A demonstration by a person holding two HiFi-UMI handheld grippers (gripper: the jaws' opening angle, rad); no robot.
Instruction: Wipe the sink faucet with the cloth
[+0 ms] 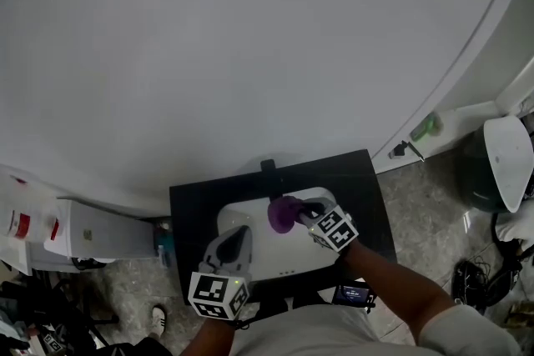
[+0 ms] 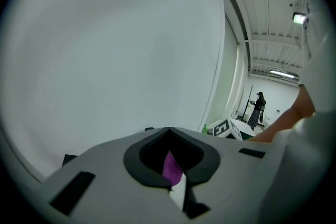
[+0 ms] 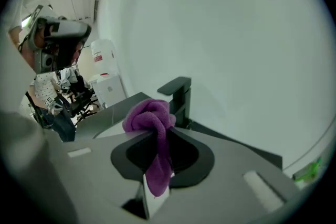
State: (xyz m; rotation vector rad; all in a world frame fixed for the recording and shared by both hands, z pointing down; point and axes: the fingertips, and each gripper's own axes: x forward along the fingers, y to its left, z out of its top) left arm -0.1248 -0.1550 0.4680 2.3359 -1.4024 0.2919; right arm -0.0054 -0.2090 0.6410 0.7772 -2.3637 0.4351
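Observation:
A black faucet (image 1: pixel 268 167) stands at the back of a white sink (image 1: pixel 288 261) set in a black counter (image 1: pixel 367 196). My right gripper (image 1: pixel 302 213) is shut on a bunched purple cloth (image 1: pixel 283 214) over the basin, just in front of the faucet. In the right gripper view the cloth (image 3: pixel 150 117) hangs from the right gripper (image 3: pixel 157 132), with the faucet (image 3: pixel 181 96) close behind and apart from it. My left gripper (image 1: pixel 232 244) hovers over the basin's front left, shut and empty. Past the left gripper (image 2: pixel 169 130), a sliver of the cloth (image 2: pixel 172 168) shows.
A plain white wall (image 1: pixel 250 37) rises behind the counter. White boxes (image 1: pixel 83 233) stand to the left, and a blue item (image 1: pixel 163 244) sits beside the counter. At the right are a green bottle (image 1: pixel 427 127) on a ledge and a white bin (image 1: pixel 509 158). A person (image 2: pixel 257 110) stands far off.

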